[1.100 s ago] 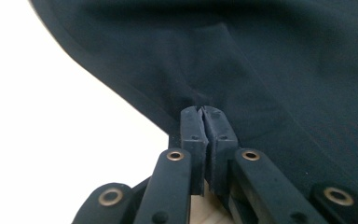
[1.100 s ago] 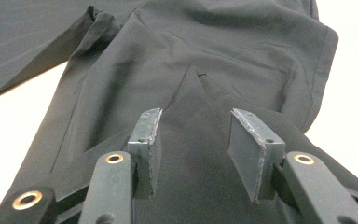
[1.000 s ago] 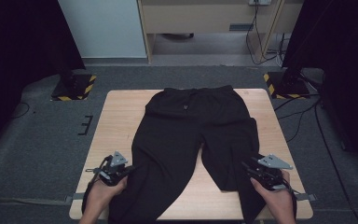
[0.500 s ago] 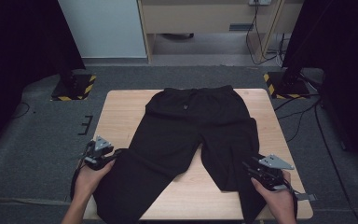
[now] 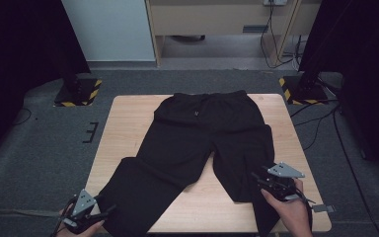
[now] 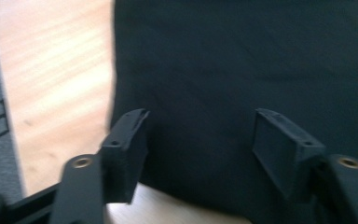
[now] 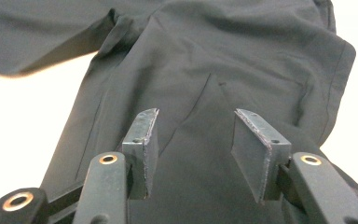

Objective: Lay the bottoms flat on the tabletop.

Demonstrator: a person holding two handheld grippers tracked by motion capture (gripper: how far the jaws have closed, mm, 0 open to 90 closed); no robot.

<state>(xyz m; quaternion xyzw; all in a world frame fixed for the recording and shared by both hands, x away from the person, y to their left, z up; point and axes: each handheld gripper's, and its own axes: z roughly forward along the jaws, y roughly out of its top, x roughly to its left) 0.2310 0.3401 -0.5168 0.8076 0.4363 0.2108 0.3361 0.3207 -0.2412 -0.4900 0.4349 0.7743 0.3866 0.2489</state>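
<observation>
Black trousers (image 5: pixel 197 133) lie flat on the wooden table (image 5: pixel 123 128), waistband at the far side, legs running toward me. The left leg (image 6: pixel 242 70) is spread out toward the near left corner. My left gripper (image 5: pixel 109 211) sits at that corner beside the leg's hem. Its jaws have just been opening, and in the left gripper view (image 6: pixel 200 140) they stand apart over the cloth without pressing it. My right gripper (image 5: pixel 256 178) hovers over the lower right leg (image 7: pixel 214 60). Seen in the right gripper view (image 7: pixel 193 140), its pads are apart with fabric lying flat beneath.
Two dark stands with yellow-black striped bases (image 5: pixel 76 91) (image 5: pixel 303 89) sit on the grey carpet past the table's far corners. Cables (image 5: pixel 321 123) trail on the floor at the right. A cabinet (image 5: pixel 217 19) stands at the back.
The left gripper swung out to the left and back toward the near corner, drawing the left trouser leg outward, and its jaws went from shut to apart. The right gripper stayed put.
</observation>
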